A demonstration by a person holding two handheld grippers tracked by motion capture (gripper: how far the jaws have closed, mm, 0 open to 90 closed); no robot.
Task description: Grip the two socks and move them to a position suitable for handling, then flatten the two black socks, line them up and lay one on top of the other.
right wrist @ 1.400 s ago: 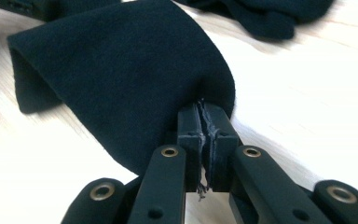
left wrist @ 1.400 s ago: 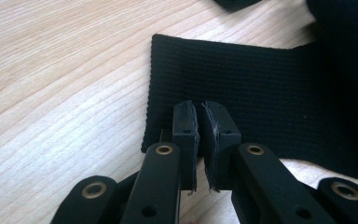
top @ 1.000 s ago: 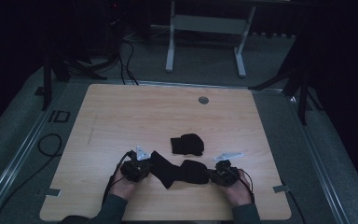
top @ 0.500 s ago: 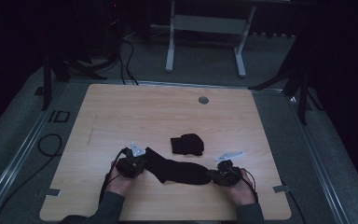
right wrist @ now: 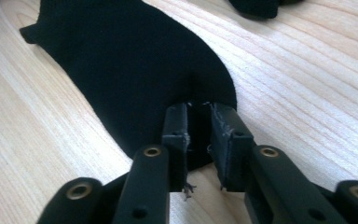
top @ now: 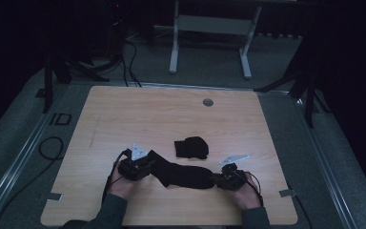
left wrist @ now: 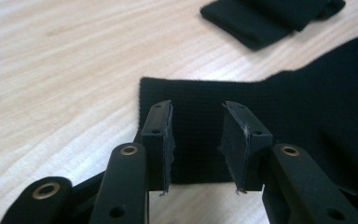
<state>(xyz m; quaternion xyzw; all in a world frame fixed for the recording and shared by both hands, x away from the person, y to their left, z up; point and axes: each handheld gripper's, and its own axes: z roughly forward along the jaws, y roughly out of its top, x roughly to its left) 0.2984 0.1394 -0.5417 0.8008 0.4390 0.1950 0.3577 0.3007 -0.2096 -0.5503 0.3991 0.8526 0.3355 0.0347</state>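
Observation:
A long black sock (top: 183,174) lies stretched flat near the table's front edge, between my two grippers. My left gripper (top: 143,167) is at its cuff end. In the left gripper view the jaws (left wrist: 196,140) stand open, apart over the flat ribbed cuff (left wrist: 261,107). My right gripper (top: 221,179) is at the toe end. Its jaws (right wrist: 198,135) are nearly together, with the sock's rounded toe (right wrist: 135,60) pinched between them.
A second black sock, folded (top: 190,147), lies just behind the stretched one. The wooden table (top: 147,114) has a round grommet (top: 208,102) near its far edge. A cable (top: 47,148) loops on the floor at the left.
The sock was bunched between the grippers; the hands have moved apart and slightly toward the front edge, and it now lies stretched out flat.

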